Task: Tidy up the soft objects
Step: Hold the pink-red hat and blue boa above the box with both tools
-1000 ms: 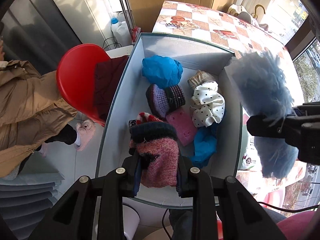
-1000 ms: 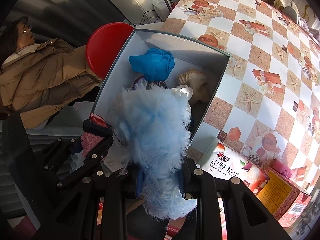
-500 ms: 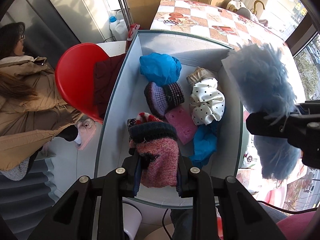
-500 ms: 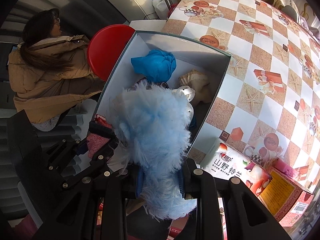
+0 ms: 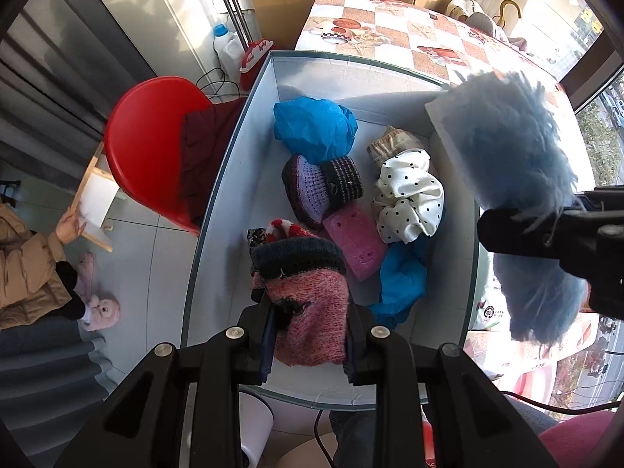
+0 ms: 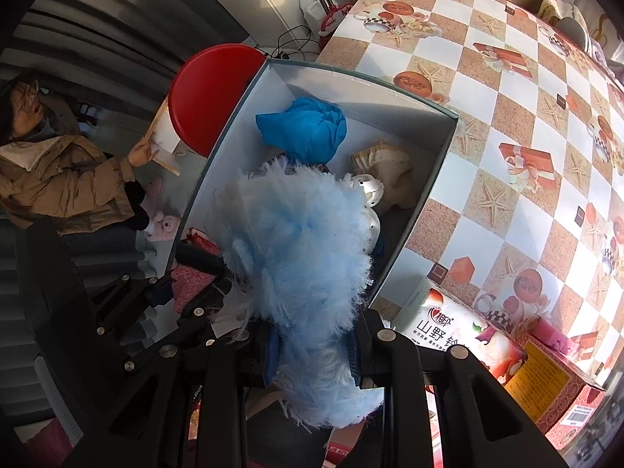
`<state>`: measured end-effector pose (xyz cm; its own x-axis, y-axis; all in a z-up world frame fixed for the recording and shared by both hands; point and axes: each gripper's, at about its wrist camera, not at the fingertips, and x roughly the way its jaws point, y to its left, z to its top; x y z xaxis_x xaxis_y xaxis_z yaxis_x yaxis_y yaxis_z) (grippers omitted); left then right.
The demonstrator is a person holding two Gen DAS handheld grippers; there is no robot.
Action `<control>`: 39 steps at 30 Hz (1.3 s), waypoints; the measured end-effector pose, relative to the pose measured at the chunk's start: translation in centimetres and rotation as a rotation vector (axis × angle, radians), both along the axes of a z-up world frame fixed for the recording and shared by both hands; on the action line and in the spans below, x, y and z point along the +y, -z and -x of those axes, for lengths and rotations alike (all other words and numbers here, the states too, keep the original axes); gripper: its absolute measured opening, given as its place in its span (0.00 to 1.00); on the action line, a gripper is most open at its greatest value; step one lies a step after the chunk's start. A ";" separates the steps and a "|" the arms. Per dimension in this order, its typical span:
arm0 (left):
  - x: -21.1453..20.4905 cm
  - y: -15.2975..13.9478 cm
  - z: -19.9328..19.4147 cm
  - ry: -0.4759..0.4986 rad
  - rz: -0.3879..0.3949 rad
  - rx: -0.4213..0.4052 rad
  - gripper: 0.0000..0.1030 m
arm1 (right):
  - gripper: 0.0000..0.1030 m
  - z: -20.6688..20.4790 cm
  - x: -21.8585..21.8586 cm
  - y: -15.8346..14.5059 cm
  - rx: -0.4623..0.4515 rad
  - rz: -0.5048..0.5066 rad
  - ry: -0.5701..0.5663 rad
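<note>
Above the near end of the white box (image 5: pixel 230 202), the left gripper (image 5: pixel 308 335) clamps a pink knitted hat (image 5: pixel 312 312). The right gripper (image 6: pixel 312 355) clamps a fluffy blue duster (image 6: pixel 296 249). Farther inside lie a polka-dot scrunchie (image 5: pixel 405 202) and blue cloth (image 5: pixel 312 126).

A table with a checkered cloth (image 6: pixel 518 124) carries a large open box (image 6: pixel 436 179) with white inner walls. Just beside the box on the cloth lies a printed carton (image 6: pixel 460 331), and next to it a red carton (image 6: pixel 561 394). At the far edge there is maybe a bag (image 6: pixel 561 7), but it is too small to tell.
</note>
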<state>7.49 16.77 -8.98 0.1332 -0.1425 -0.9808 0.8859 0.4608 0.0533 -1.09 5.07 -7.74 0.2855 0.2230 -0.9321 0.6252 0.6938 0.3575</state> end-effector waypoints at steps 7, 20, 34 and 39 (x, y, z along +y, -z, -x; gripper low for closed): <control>-0.7 -0.1 -0.3 0.005 0.005 0.001 0.29 | 0.28 -1.2 -1.3 -0.4 -0.004 0.024 0.003; -0.6 0.5 -0.5 -0.010 -0.023 0.010 0.29 | 0.28 -3.5 -0.7 0.0 -0.029 0.007 -0.018; -1.1 0.8 -1.0 -0.029 -0.041 0.037 0.29 | 0.28 -2.2 -1.0 0.3 -0.009 0.052 -0.001; -1.0 0.9 -1.0 -0.036 -0.036 0.037 0.29 | 0.28 -2.1 -1.0 0.3 -0.007 0.046 -0.001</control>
